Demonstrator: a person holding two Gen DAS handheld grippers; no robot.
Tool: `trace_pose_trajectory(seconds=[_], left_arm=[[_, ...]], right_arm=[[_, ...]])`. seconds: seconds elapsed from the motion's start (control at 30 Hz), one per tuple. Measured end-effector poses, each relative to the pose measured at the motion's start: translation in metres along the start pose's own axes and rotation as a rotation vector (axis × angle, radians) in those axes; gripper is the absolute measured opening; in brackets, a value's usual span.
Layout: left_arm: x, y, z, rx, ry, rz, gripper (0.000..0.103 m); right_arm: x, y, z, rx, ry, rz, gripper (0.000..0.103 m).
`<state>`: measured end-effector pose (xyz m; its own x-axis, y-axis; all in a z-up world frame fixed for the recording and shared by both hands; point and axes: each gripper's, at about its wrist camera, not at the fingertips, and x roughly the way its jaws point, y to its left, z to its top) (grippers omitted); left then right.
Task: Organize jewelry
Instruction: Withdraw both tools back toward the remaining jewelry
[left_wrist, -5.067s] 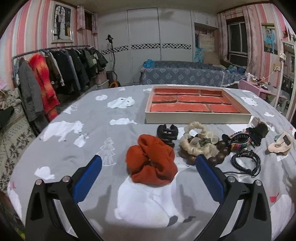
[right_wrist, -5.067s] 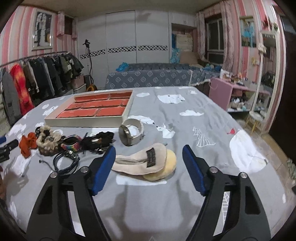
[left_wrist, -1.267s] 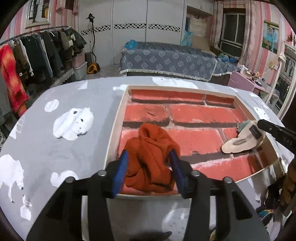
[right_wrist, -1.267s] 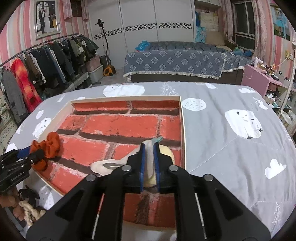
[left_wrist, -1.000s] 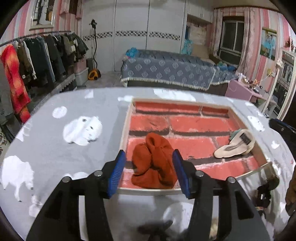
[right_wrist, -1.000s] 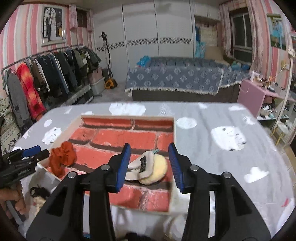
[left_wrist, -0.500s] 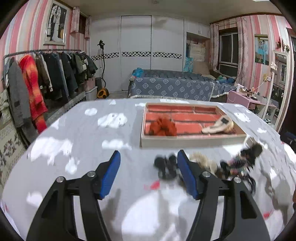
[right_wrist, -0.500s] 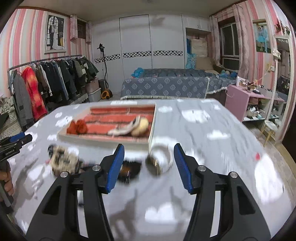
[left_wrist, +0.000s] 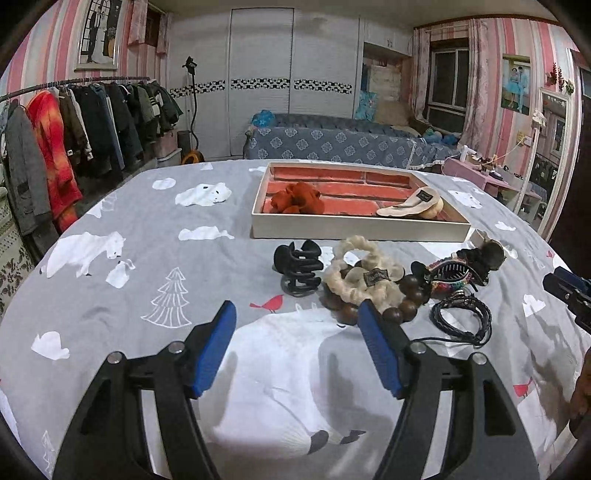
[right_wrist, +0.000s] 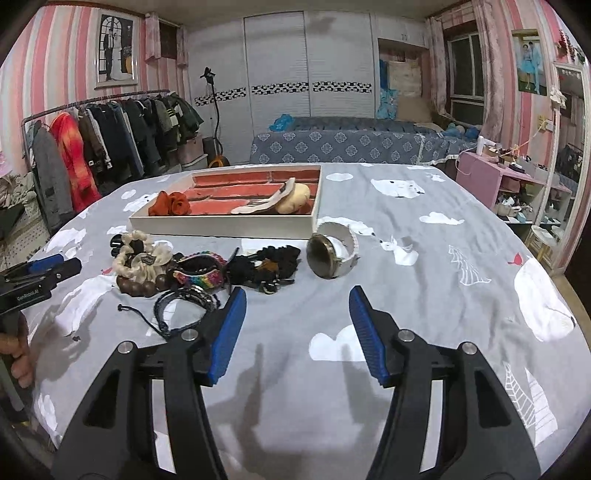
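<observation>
Orange scrunchie (left_wrist: 295, 197) and cream clip (left_wrist: 410, 207) now rest in tray (left_wrist: 354, 232) | our left gripper (left_wrist: 295, 325) and right gripper (right_wrist: 297, 314) have backed off, fingers released, empty | next: black claw clip (left_wrist: 297, 266), watch (right_wrist: 332, 254) wait on bed.

1 tray (left_wrist: 354, 232), 1 watch (right_wrist: 332, 254), 2 scrunchies: orange (left_wrist: 295, 198), cream (left_wrist: 360, 273).

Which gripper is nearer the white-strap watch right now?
Right. The right gripper sits open just short of the watch, almost in line with it. The left gripper is open over by the black claw clip, across the pile.
</observation>
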<state>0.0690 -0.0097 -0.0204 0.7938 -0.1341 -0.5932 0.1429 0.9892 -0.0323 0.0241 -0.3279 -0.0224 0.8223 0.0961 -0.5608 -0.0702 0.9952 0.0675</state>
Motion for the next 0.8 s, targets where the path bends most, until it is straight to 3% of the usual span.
trace_pose_trajectory(seconds=[0.27, 0.8], left_arm=[[0.002, 0.000, -0.007, -0.005, 0.026, -0.013, 0.068], [0.015, 0.005, -0.004, -0.021, 0.055, -0.021, 0.073]], right_arm=[[0.009, 0.022, 0.000, -0.038, 0.031, 0.040, 0.058], [0.055, 0.062, -0.002, -0.133, 0.179, 0.054, 0.057]])
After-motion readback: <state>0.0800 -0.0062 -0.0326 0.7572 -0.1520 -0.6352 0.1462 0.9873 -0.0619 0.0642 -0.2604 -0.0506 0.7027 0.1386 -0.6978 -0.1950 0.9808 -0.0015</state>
